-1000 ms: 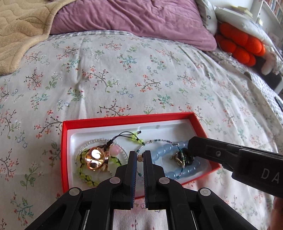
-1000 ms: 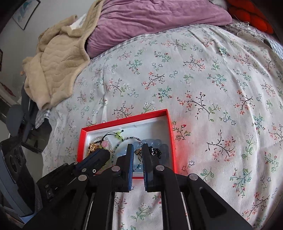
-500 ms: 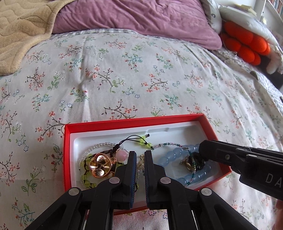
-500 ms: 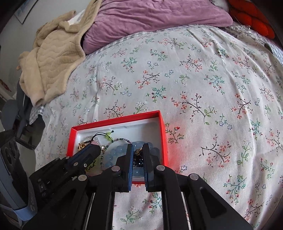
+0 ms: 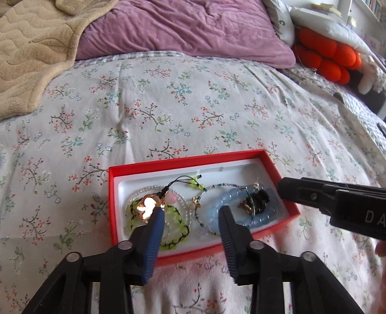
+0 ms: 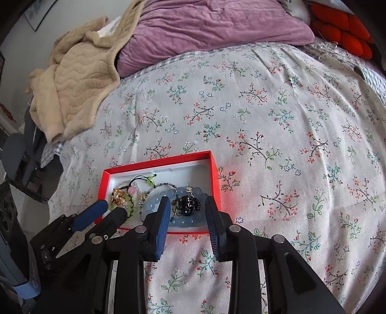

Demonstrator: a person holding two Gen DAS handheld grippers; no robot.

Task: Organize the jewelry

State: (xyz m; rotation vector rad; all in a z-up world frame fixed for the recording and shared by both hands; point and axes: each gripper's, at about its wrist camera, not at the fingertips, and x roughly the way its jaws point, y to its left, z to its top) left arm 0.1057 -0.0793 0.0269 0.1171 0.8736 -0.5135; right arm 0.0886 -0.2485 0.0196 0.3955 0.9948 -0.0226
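On the floral bedspread [image 5: 193, 116] near me sat the red rectangular cardboard box [image 5: 183, 161] of beaded bracelets [image 5: 263, 215]; my left gripper [image 5: 191, 212] and right gripper [image 6: 187, 201] were both opening above it, holding nothing.

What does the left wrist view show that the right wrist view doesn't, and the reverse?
Only the left wrist view: white shelving at top right.
Only the right wrist view: a framed picture on the wall and a grey chair beside the bed.
Both: the red box of jewelry, blue bracelet, purple pillow, beige blanket, and both grippers, left gripper and right gripper, jaws opening, nothing gripped.
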